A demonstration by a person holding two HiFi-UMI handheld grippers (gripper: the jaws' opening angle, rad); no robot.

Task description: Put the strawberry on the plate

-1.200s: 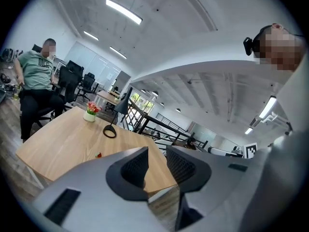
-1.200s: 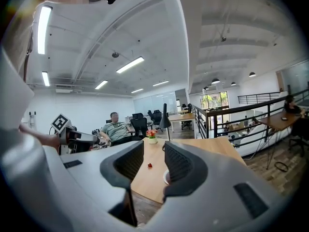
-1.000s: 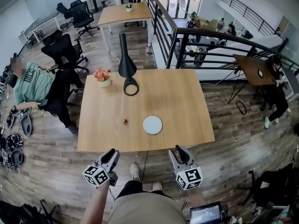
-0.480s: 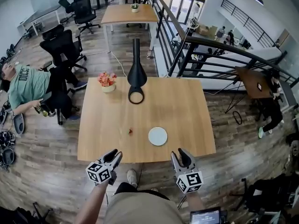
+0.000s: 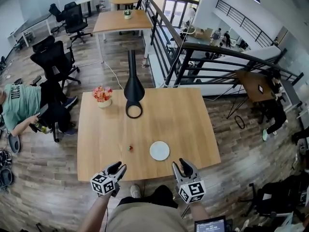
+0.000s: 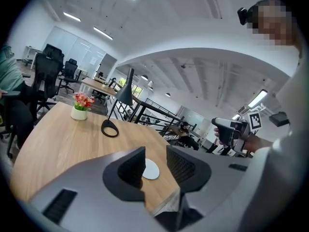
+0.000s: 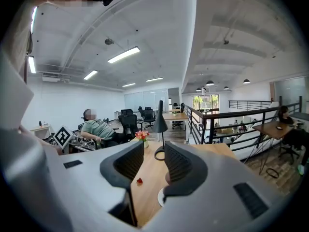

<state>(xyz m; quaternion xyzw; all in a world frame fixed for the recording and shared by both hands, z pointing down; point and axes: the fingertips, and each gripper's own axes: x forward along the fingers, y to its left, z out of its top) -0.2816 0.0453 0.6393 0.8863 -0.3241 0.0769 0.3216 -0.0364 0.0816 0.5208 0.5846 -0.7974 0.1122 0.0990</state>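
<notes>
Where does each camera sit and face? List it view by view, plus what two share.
Head view: on the person's head, looking steeply down at the table; both forearms, left gripper and right gripper show.
Left gripper view: on the left gripper, looking past its open jaws at the plate; the right gripper shows.
Right gripper view: on the right gripper, looking past its open jaws at the strawberry.
All share the lamp.

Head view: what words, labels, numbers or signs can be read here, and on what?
Green shirt of the seated person: dark print, too blurred to read.
Screen at the bottom edge: characters too small to read.
Marker cube on the left gripper, and the one on the right gripper: square patterns only, no words.
Nothing else legible.
</notes>
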